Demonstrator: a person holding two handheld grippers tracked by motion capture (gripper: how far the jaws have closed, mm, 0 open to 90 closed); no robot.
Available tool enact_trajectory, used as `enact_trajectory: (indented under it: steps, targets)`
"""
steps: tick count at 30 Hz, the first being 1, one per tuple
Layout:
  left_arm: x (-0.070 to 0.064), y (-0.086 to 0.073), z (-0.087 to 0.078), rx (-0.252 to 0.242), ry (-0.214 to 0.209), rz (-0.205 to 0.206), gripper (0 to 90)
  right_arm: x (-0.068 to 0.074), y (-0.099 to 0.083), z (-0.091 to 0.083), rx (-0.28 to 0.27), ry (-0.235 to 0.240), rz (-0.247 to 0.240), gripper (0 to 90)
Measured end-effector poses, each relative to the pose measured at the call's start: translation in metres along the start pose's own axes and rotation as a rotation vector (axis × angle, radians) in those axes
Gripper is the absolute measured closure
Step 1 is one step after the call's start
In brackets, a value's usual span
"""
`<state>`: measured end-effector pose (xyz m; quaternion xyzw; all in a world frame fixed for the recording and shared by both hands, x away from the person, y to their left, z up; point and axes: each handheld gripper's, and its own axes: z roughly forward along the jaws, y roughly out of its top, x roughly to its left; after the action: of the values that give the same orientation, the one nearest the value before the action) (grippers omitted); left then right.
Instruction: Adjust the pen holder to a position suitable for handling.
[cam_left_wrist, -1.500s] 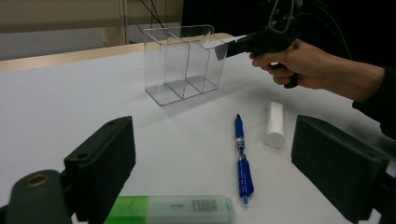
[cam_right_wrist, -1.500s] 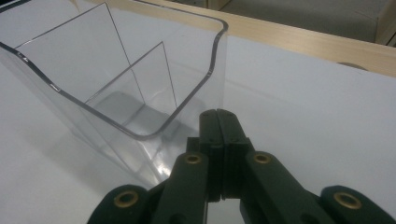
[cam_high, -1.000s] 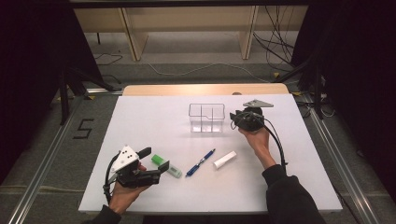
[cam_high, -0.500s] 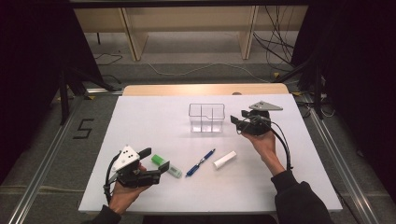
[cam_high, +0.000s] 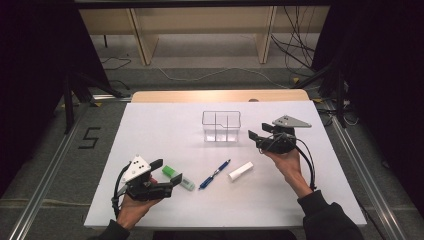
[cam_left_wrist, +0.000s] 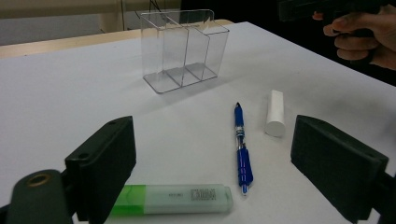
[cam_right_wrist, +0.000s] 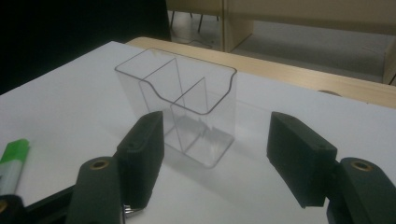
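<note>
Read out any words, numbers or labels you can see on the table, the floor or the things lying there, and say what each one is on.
"5": a large dark numeral on the grey floor, left of the white table.
Black print and a barcode-like block on the green highlighter's label: too blurred to read.
Blue ballpoint pen, white cylindrical tube, clear plastic divided organizer: no text visible.

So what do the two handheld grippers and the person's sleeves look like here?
Both grippers are black with two blocky black jaws. The left gripper carries a white plate with dark dots on top; the right gripper carries a grey three-cornered plate. A black cable loops from each. The person wears dark sleeves, seen at the forearms. In the gripper views, brass-coloured rivets sit at the jaw pivots.
</note>
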<state>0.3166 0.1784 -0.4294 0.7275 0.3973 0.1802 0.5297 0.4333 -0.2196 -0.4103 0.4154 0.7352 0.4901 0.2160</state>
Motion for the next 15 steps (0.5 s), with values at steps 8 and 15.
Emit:
enact_trajectory:
  steps: [8,15]
  targets:
    - [-0.007,0.007,0.005,0.036,-0.023,0.019,13.7,0.015,-0.012,-0.019,-0.035,0.023,-0.031,35.9]
    - [-0.014,0.012,0.013,0.081,-0.036,0.029,14.0,0.023,-0.019,-0.034,-0.069,0.036,-0.040,35.6]
